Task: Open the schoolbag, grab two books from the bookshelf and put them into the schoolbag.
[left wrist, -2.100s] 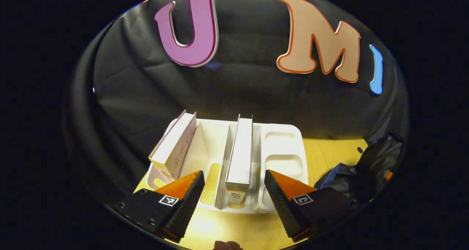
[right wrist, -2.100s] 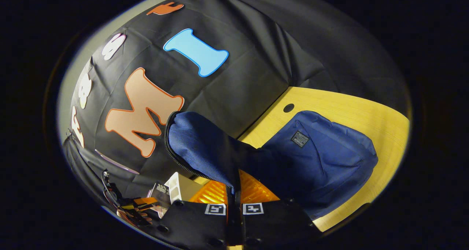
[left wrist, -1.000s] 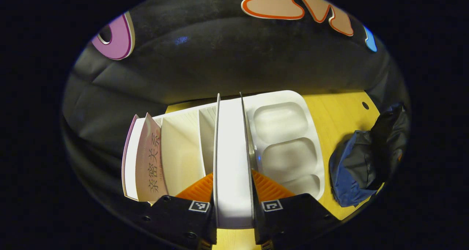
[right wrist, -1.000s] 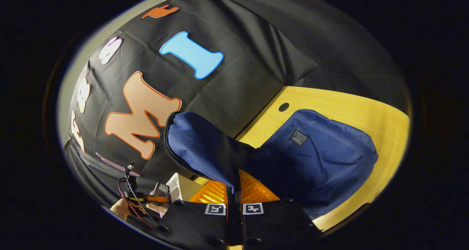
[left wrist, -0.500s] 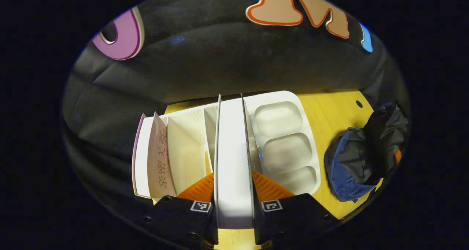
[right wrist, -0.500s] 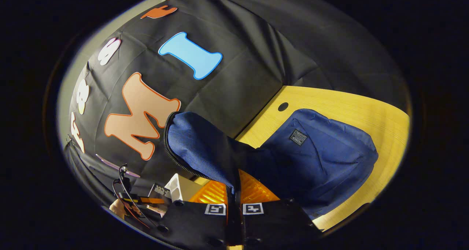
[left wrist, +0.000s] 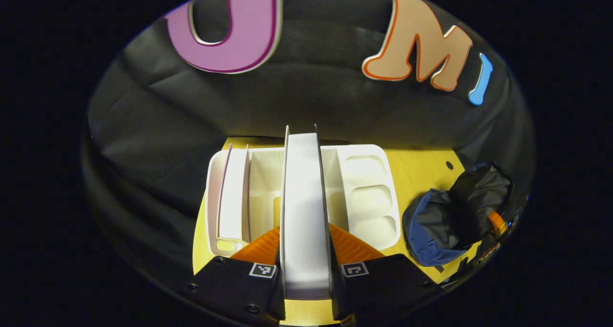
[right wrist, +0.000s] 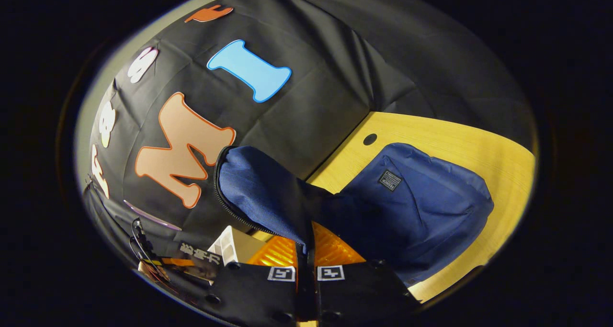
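My left gripper (left wrist: 305, 232) is shut on a white book (left wrist: 304, 193), held edge-up above the white bookshelf (left wrist: 368, 174). A second book (left wrist: 233, 197) with a pinkish cover stands in the shelf's left slot. The blue schoolbag (left wrist: 431, 231) lies to the right of the shelf with its black lining showing. In the right gripper view, my right gripper (right wrist: 306, 243) is shut on the schoolbag's flap (right wrist: 263, 193) and holds it up by its zippered edge. The bag's body (right wrist: 421, 207) rests on the table behind. The held book's dark cover (right wrist: 198, 257) shows at the lower left.
The yellow wooden table (right wrist: 445, 135) has a round cable hole (right wrist: 369, 139) near the wall. The shelf's right side has three shallow moulded trays (left wrist: 371, 200). A corner of the shelf (right wrist: 229, 246) stands just left of the raised flap.
The left gripper closed on the middle book and has lifted it up and back from its slot; the shelf now looks smaller and lower. The right gripper keeps the flap raised, hardly moving.
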Action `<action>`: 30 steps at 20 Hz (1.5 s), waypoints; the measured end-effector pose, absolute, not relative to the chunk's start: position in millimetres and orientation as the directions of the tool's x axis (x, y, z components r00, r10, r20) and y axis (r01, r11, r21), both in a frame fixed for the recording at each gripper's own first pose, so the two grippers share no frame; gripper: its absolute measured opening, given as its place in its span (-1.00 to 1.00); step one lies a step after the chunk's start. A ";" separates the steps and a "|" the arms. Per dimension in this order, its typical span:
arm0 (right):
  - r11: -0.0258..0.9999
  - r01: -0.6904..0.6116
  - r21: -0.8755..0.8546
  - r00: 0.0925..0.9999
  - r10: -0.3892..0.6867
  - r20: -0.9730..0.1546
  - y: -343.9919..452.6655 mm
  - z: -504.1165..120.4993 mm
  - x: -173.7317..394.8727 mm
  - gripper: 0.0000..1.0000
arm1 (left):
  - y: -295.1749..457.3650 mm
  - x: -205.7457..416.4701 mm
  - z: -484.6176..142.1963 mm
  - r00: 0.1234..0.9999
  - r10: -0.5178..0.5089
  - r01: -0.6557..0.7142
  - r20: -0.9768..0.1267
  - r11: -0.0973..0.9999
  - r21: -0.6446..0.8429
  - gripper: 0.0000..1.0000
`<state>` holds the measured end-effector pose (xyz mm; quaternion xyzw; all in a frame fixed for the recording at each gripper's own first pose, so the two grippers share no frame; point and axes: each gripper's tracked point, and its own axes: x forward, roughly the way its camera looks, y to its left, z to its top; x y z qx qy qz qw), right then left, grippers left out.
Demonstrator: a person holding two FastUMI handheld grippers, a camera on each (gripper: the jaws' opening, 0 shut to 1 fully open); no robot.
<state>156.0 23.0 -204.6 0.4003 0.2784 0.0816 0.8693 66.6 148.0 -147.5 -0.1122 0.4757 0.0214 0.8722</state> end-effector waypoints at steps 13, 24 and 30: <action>0.675 0.089 0.732 0.823 0.365 -0.436 24.3 -205.2 156.8 -0.94 | 188.8 51.2 -91.3 0.696 -0.221 -0.344 -0.683 0.732 -0.588 -0.33; 0.676 0.093 0.731 0.814 0.372 -0.447 24.3 -205.1 157.5 -0.94 | 147.4 49.4 -76.4 0.782 -0.366 -0.310 -0.504 0.472 -0.825 -0.33; 0.662 0.093 0.744 0.806 0.388 -0.446 23.4 -205.1 157.9 -0.94 | 92.7 67.3 -86.7 0.784 -0.421 -0.288 -0.456 0.404 -0.868 -0.34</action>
